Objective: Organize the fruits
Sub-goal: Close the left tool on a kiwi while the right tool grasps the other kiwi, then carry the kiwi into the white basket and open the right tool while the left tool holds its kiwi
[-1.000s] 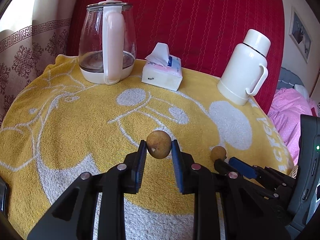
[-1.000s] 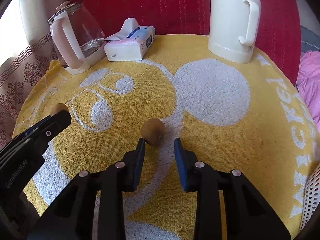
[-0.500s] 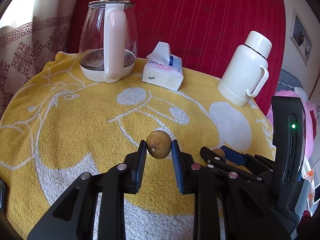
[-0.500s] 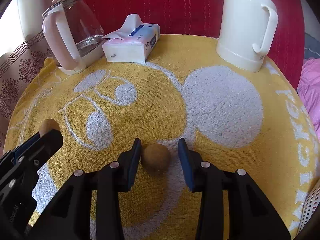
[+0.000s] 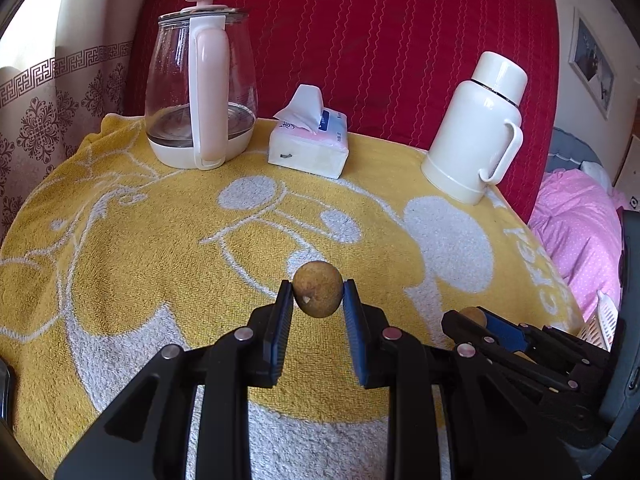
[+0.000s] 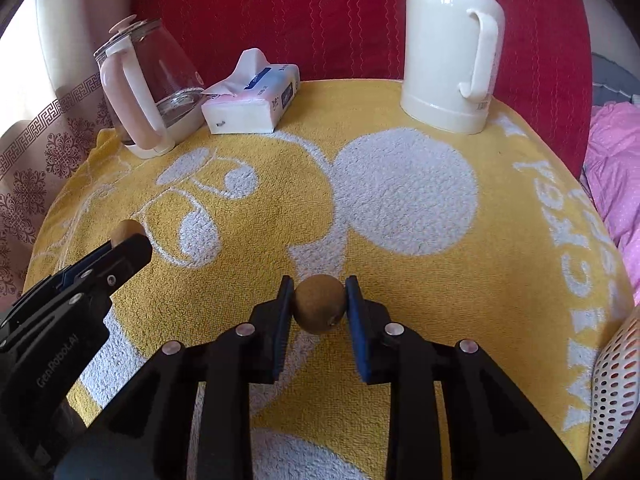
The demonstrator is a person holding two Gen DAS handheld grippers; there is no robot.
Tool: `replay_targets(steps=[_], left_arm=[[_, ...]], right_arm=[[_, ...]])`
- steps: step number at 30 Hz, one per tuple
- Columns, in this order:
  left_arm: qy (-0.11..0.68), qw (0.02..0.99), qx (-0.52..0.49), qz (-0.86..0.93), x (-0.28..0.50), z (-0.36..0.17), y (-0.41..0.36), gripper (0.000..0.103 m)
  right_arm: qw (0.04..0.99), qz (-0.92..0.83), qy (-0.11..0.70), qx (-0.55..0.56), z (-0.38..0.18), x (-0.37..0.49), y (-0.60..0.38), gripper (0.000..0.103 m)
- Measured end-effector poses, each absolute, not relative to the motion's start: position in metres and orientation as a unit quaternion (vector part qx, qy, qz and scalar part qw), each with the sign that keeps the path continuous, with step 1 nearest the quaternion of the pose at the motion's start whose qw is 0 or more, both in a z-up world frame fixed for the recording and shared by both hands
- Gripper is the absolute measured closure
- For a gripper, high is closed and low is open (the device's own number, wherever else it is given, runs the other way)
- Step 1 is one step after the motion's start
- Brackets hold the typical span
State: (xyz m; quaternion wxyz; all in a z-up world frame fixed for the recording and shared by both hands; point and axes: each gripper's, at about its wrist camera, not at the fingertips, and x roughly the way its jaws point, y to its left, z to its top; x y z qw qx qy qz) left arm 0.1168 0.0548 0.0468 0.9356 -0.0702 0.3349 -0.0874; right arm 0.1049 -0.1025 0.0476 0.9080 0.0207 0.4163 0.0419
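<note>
Left wrist view
- Left gripper (image 5: 317, 294): clamped on a small brown fruit (image 5: 318, 294), pads pressing its two sides, the fruit at the very tips and seemingly clear of the yellow towel (image 5: 120, 240).
- Right gripper (image 5: 474, 318): seen low at the right, tips closed around a second fruit (image 5: 472, 314) that is mostly hidden.
- Doing the step well: the hold is shallow, out at the fingertips, so a slow, level carry looks wise; a jerk could let the round fruit roll out.
- Edges and room: glass kettle (image 5: 200, 88), tissue pack (image 5: 308, 144) and white flask (image 5: 476, 132) stand along the far edge, well apart from both fruits; the middle of the towel is free.

Right wrist view
- Right gripper (image 6: 319, 304): closed on the second fruit (image 6: 319, 304), pads on both flanks; whether it is off the towel I cannot tell.
- Left gripper (image 6: 132, 240): at the left, its fruit (image 6: 124, 230) peeking above the tip.
- Likely goal: a white perforated basket (image 6: 616, 392) at the right edge, near this hand; a judgement only.
- Edges and room: towel drops away just beyond the basket; the flask (image 6: 448, 52) stands far behind, leaving the sideways path open.
</note>
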Motion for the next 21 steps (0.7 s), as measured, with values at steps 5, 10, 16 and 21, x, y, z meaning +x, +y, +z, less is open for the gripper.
replay_targets(steps=[5, 10, 16, 21], left_arm=[[0.323, 0.940, -0.052, -0.094, 0.109, 0.050, 0.044, 0.077], [0.314, 0.943, -0.035, -0.108, 0.099, 0.053, 0.031, 0.077], [0.306, 0.943, -0.021, -0.126, 0.089, 0.057, 0.017, 0.077], [0.302, 0.943, -0.010, -0.138, 0.080, 0.057, 0.007, 0.077]], right_arm=[[0.912, 0.040, 0.407, 0.036, 0.056, 0.079, -0.115, 0.076], [0.916, 0.041, 0.397, 0.046, 0.066, 0.058, -0.125, 0.076], [0.921, 0.037, 0.384, 0.055, 0.076, 0.037, -0.136, 0.076], [0.923, 0.030, 0.378, 0.065, 0.081, 0.023, -0.148, 0.076]])
